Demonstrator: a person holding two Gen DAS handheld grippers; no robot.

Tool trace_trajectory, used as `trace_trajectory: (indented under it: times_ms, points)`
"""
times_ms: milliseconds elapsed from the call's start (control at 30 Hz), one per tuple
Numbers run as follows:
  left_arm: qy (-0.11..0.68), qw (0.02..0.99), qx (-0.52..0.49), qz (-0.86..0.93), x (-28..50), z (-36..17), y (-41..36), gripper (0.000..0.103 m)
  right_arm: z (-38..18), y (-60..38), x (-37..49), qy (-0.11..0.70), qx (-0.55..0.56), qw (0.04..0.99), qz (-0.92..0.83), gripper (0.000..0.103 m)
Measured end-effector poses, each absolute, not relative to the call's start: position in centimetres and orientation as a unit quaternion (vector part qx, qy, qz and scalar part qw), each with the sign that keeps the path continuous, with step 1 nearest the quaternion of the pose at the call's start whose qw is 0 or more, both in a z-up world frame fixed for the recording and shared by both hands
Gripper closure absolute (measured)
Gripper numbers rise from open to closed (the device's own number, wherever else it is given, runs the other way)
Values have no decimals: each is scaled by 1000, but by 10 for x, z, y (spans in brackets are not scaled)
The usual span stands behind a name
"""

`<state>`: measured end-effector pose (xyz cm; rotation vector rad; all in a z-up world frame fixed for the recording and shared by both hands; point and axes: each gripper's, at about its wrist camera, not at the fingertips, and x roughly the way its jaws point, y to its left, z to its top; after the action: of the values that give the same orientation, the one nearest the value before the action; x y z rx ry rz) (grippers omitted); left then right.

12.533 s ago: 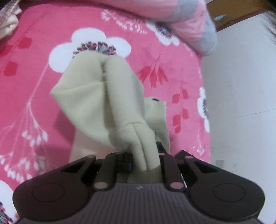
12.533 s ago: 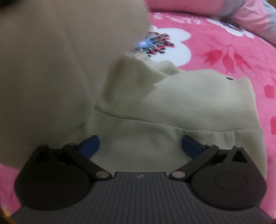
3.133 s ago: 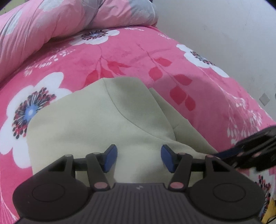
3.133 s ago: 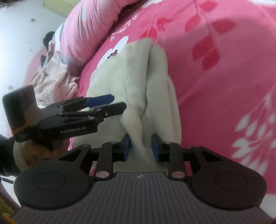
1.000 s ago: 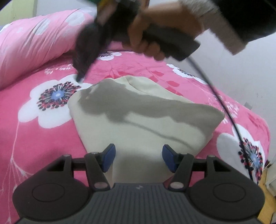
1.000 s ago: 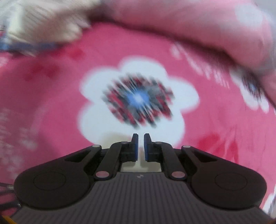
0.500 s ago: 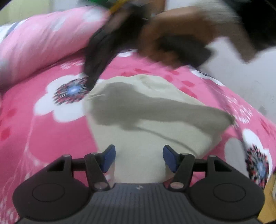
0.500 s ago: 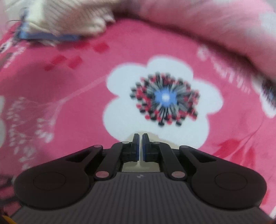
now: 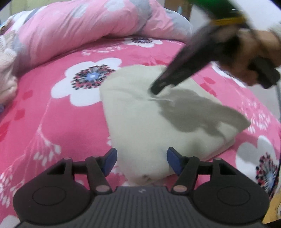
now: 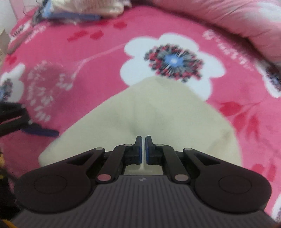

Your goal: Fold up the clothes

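A folded beige garment [image 9: 140, 122] lies on the pink flowered bedspread [image 9: 52, 122]. My left gripper [image 9: 142, 161] is open, and the garment's near corner lies between its blue pads [image 9: 110, 157] without being pinched. My right gripper [image 10: 143, 140] is shut with nothing clamped. In the left wrist view my right gripper [image 9: 155, 89], held by a hand [image 9: 254, 57], pokes its tips down onto the garment's top, and creases spread from that spot. The right wrist view shows the garment [image 10: 158, 108] under those tips. A blue finger of my left gripper [image 10: 42, 132] shows at its left edge.
A rolled pink quilt [image 9: 79, 31] runs along the back of the bed. Pale clothes [image 10: 87, 7] are heaped at the far left corner. The bed's edge drops off to the right of the garment [image 9: 275, 122].
My right gripper has come back from over the white flower beyond the garment's far corner and now rests its shut tips on the garment's top. My left gripper has rolled slightly, staying at the near corner.
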<state>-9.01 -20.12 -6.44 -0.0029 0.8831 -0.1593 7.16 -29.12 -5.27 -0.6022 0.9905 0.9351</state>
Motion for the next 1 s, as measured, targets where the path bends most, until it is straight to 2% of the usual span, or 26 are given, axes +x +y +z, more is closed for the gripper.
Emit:
trace_trajectory:
  times_ms: [167, 267, 333, 367, 500, 600, 1000]
  points:
    - [446, 894, -23, -43, -104, -58, -187, 41, -11, -319, 26, 419, -234, 705, 522, 98]
    - [457, 888, -20, -36, -107, -65, -188, 40, -35, -310, -5, 413, -287, 662, 555, 100]
    - [462, 886, -19, -32, -108, -68, -191, 44, -78, -303, -11, 437, -337, 644, 530, 99]
    - [464, 885, -18, -31, -109, -69, -193, 44, -90, -306, -13, 421, -340, 648, 535, 100]
    - [474, 880, -1, -34, -113, -78, -207, 43, -86, -311, 11, 464, -288, 655, 521, 102]
    - [475, 879, 43, -15, -106, -91, -222, 46, -85, -314, 17, 475, -274, 656, 519, 102]
    - [424, 905, 4, 33, -108, -93, -209, 43, -82, -318, 15, 467, -283, 663, 512, 102]
